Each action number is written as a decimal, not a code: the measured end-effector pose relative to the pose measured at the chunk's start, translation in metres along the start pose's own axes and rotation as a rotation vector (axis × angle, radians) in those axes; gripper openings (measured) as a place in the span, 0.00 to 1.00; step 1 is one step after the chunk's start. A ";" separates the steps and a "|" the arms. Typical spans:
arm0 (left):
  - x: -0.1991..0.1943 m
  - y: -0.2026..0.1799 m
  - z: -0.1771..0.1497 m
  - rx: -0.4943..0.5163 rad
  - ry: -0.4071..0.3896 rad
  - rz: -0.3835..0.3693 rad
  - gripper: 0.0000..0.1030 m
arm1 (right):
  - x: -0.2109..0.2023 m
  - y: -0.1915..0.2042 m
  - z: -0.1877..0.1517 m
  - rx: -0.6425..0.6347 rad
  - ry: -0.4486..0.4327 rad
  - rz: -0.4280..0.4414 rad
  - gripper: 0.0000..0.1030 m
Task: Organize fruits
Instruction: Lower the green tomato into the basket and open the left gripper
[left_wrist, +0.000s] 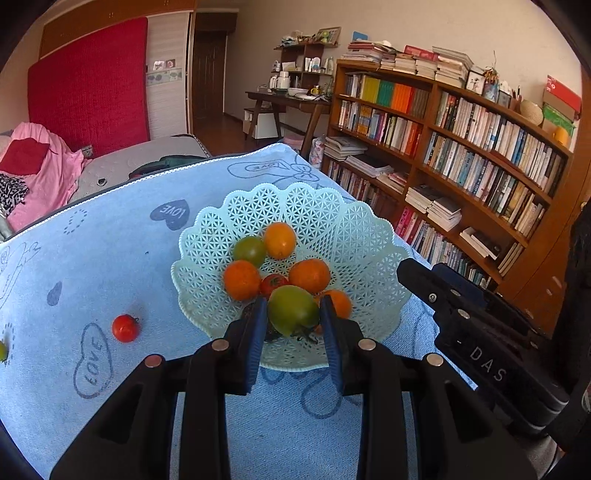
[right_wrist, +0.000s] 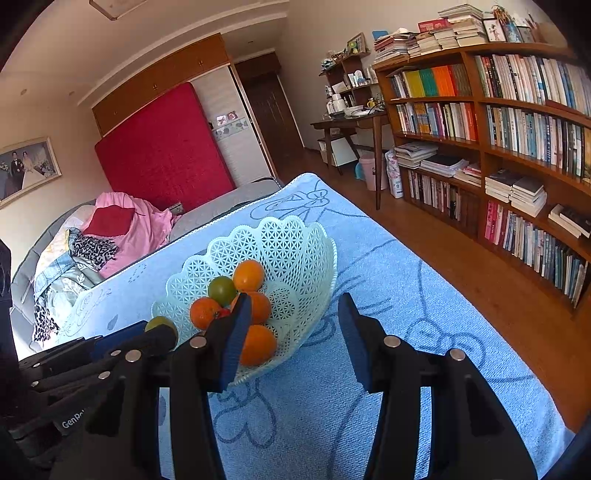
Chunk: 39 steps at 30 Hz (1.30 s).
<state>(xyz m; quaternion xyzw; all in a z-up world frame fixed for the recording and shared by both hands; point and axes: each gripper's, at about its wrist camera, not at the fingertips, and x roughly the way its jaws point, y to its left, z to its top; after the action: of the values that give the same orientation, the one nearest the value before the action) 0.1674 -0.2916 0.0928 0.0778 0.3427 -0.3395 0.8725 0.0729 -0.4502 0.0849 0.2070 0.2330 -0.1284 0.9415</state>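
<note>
My left gripper (left_wrist: 293, 305) is shut on a green tomato (left_wrist: 291, 317), holding it over the near rim of a pale mint lattice basket (left_wrist: 369, 236). In the basket lie several orange fruits (left_wrist: 242, 279), a green tomato (left_wrist: 249, 251) and a small red tomato (left_wrist: 273, 284). A red tomato (left_wrist: 125, 328) sits on the blue towel left of the basket. My right gripper (right_wrist: 295, 332) is open at the basket's (right_wrist: 295, 251) right side, with nothing pressed between its pads. The left gripper (right_wrist: 147, 334) with its green tomato (right_wrist: 159, 323) shows at the lower left of the right wrist view.
The blue towel (left_wrist: 110, 258) with "LOVE" prints covers the table. Another greenish fruit (left_wrist: 3, 350) peeks in at the far left edge. A bed with pink bedding (left_wrist: 44, 170) lies beyond the table, and a tall bookshelf (left_wrist: 461, 147) stands to the right across wooden floor.
</note>
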 end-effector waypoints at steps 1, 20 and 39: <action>0.001 -0.001 0.001 0.000 0.000 -0.003 0.29 | 0.001 -0.001 0.000 0.002 0.002 0.000 0.49; -0.021 0.066 -0.017 -0.133 -0.050 0.101 0.86 | -0.003 0.014 -0.006 -0.021 0.012 0.030 0.51; -0.059 0.131 -0.043 -0.238 -0.003 0.299 0.86 | -0.006 0.060 -0.028 -0.106 0.081 0.119 0.54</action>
<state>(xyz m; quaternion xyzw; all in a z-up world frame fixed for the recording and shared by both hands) 0.1971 -0.1452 0.0859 0.0235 0.3638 -0.1634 0.9168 0.0768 -0.3840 0.0853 0.1756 0.2646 -0.0512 0.9469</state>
